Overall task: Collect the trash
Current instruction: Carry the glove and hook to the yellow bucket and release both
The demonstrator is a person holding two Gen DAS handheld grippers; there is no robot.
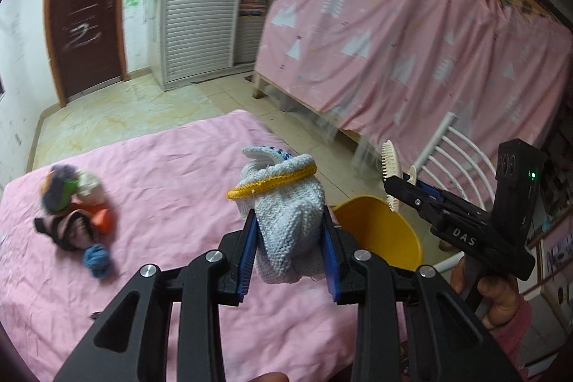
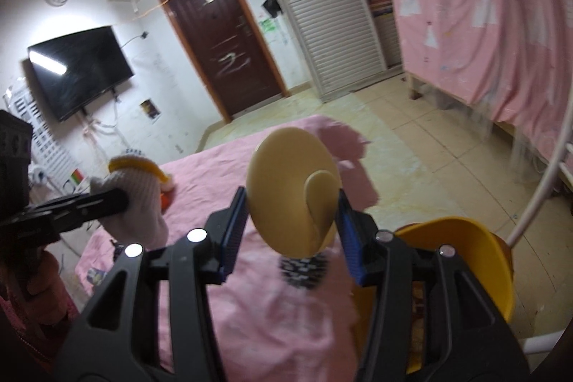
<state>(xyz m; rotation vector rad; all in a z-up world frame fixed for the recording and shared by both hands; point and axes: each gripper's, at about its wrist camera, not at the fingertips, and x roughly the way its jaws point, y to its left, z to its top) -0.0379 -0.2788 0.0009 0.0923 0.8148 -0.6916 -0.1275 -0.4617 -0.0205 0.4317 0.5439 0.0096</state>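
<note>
Both grippers loaded for dumping: left gripper [image 1: 290,249] clamps a knit glove [image 1: 286,221], right gripper [image 2: 292,235] clamps a hairbrush [image 2: 292,199], both beside the yellow bin [image 1: 379,231].

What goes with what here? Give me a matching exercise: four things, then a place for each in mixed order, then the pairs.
Things:
1. knitted glove
2. hairbrush
3. yellow bin
4. pile of clothes

Places:
A. lying on the pink bed cover
B. between the left gripper fingers
C. beside the bed
D. between the right gripper fingers

Pairs: 1-B, 2-D, 3-C, 4-A
</note>
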